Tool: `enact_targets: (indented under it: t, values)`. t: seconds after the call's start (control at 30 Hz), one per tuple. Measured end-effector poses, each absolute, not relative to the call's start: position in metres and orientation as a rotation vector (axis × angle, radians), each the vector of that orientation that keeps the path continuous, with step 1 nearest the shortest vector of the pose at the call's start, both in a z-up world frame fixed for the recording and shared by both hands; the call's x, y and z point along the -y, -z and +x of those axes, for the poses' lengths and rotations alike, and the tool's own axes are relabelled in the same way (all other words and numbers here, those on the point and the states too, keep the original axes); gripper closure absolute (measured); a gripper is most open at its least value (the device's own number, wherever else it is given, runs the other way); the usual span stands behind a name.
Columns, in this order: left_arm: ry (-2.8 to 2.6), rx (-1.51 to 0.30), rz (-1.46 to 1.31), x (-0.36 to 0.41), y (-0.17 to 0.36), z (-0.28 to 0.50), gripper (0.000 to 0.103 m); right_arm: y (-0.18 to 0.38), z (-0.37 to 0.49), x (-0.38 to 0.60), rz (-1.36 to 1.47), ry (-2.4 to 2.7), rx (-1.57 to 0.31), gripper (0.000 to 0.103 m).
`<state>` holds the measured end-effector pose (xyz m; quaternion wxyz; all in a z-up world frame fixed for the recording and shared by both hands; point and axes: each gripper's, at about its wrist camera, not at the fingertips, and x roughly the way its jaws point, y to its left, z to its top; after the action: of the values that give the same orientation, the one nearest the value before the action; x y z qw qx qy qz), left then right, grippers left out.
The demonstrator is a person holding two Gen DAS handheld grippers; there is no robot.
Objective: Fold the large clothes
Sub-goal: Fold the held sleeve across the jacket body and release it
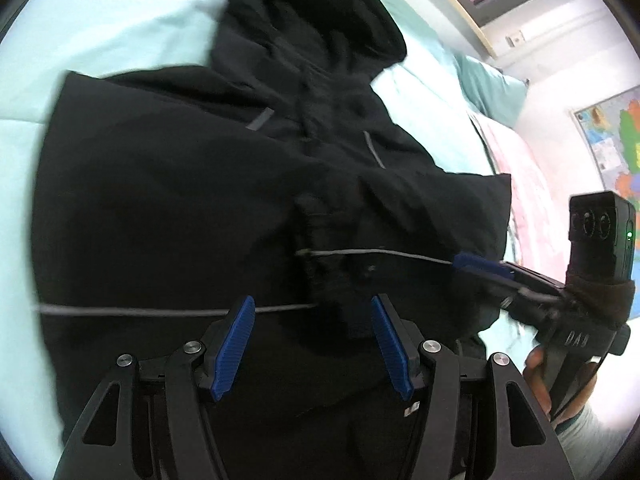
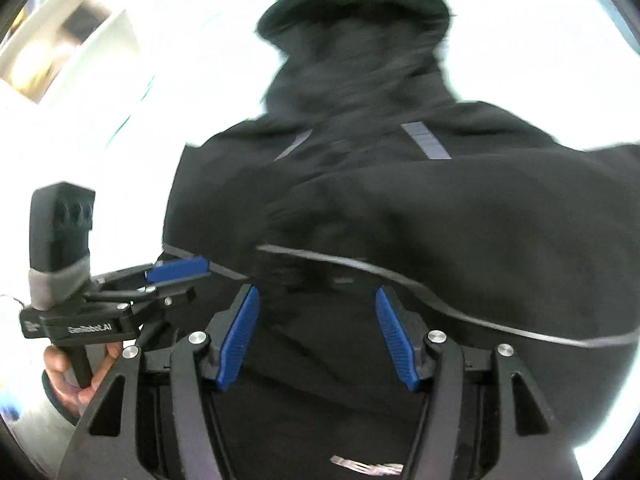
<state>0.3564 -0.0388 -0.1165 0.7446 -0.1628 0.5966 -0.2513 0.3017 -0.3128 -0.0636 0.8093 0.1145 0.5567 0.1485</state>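
Observation:
A large black hooded jacket (image 1: 180, 208) with thin grey reflective stripes lies spread on a pale mint bed cover (image 1: 120, 32), hood at the far end. It also fills the right wrist view (image 2: 440, 208). My left gripper (image 1: 314, 344) is open and empty just above the jacket's lower middle. My right gripper (image 2: 316, 332) is open and empty above the same area. Each gripper shows in the other's view: the right gripper (image 1: 484, 270) at the jacket's right edge, the left gripper (image 2: 180, 270) at its left edge.
A teal pillow (image 1: 492, 92) and a pink blanket (image 1: 520, 176) lie on the bed to the right. A wall map (image 1: 612, 136) hangs beyond. A shelf unit (image 2: 48, 48) stands at the far left in the right wrist view.

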Motion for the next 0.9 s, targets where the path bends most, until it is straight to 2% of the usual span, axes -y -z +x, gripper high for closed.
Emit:
enact_targets:
  t: [0.17,0.37,0.43,0.5,0.7,0.9]
  values:
    - [0.573,-1.361,-0.396,0.061,0.138,0.37,0.041,0.062,0.291,0.376,0.316,-0.173,-1.177,0.039]
    - [0.544,-1.388,-0.352,0.08,0.156,0.378,0.041,0.079,0.289,0.394,0.375,-0.092,-1.191,0.039]
    - [0.525,-1.379,-0.332,0.085,0.158,0.381,0.047,0.079,0.285,0.396,0.378,-0.085,-1.193,0.039]
    - [0.499,-1.38,-0.295,0.09,0.16,0.384,0.073,0.081,0.284,0.396,0.369,-0.075,-1.189,0.039]
    - [0.483,-1.327,-0.267,0.093,0.15,0.377,0.082,0.074,0.275,0.407,0.382,-0.048,-1.176,0.039]
    - [0.476,-1.187,-0.25,0.068,0.099,0.354,0.083,0.049,0.267,0.412,0.378,-0.049,-1.121,0.039]
